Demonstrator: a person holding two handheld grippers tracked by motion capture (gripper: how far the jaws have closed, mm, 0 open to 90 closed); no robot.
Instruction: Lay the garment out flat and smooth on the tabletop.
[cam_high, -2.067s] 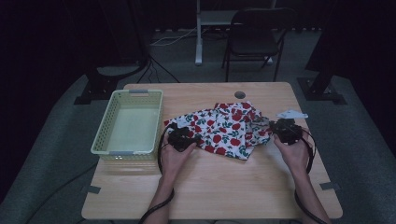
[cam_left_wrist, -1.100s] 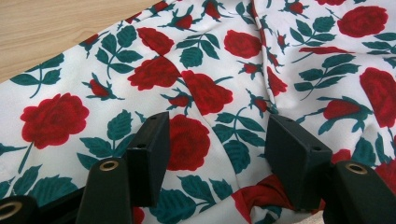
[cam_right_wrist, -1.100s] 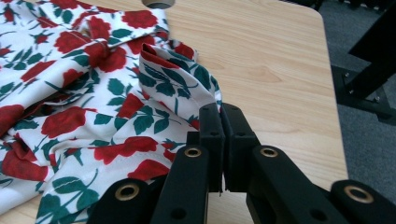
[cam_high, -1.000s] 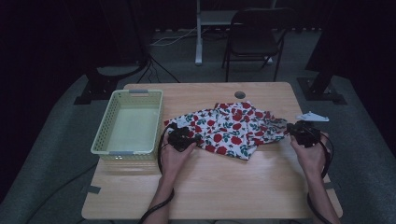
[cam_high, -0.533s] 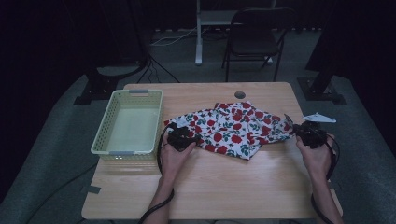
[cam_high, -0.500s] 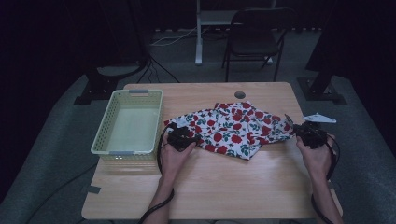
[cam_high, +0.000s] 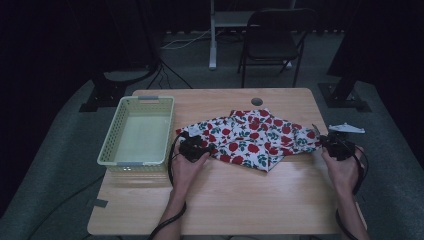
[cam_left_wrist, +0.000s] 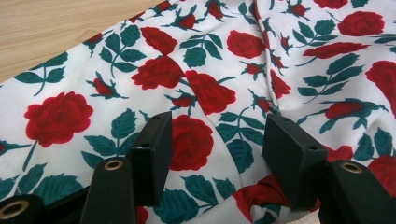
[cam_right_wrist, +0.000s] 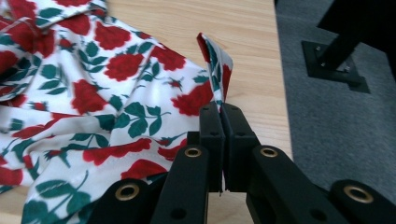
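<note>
Rose-print cloth (cam_high: 252, 140) spread mid-desk (cam_high: 240, 200), reaching the right edge. Right gripper (cam_right_wrist: 220, 119) clenched on the cloth's right corner; left gripper (cam_left_wrist: 217, 149) released, jaws apart over the cloth's left end.

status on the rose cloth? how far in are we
Early stage. Done: the right gripper is shut on one edge of the rose-print cloth, drawn out toward the right side of the table. In hand: the left gripper sits open over the cloth's left end, fabric between its jaws, not pinched. Left: the cloth is rumpled and unfolded, and the basket holds nothing.
</note>
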